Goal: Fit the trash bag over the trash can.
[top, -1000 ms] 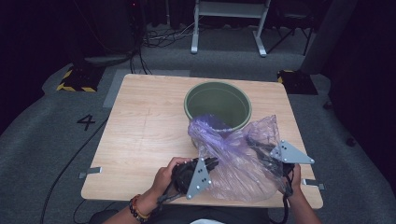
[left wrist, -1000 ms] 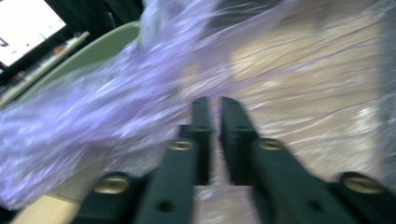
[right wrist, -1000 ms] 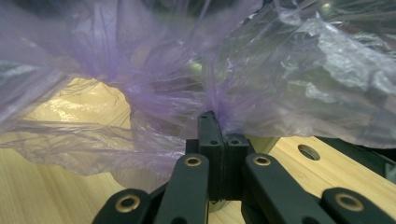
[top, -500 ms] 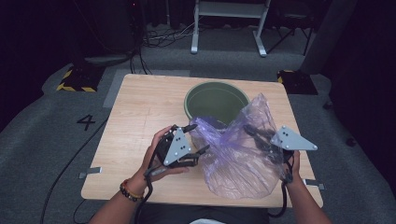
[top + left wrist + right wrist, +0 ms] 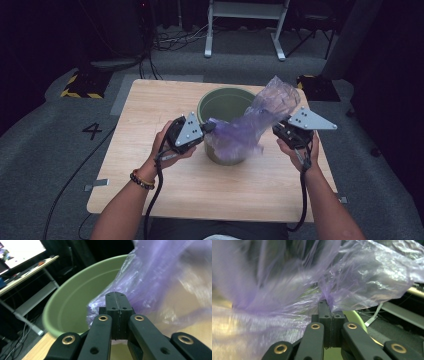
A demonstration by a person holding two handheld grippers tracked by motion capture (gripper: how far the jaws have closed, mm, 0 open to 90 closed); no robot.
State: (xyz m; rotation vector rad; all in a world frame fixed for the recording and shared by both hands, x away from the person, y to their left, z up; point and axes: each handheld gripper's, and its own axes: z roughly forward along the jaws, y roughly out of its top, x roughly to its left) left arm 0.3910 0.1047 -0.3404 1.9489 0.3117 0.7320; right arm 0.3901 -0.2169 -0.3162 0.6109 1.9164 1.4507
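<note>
Left claw [image 5: 212, 127] & right claw [image 5: 276, 129] each clamped on 1 purple bag [image 5: 245, 131], over 1 green tub [image 5: 222, 102], 1 table [image 5: 150, 110]

Thin, glossy, crinkled purple plastic bag [image 5: 250, 127]; smooth matt green bucket [image 5: 222, 102]; wood-grain table [image 5: 150, 115].

Looks like a lab/recording studio: light wooden square table [image 5: 150, 105] on grey carpet w/ a painted number 4 [image 5: 93, 131] at left, yellow-black hazard-striped block [image 5: 80, 86] upper left, tangled black cables [image 5: 170, 40] and white metal stand [image 5: 245, 25] at top, dark surroundings.
</note>
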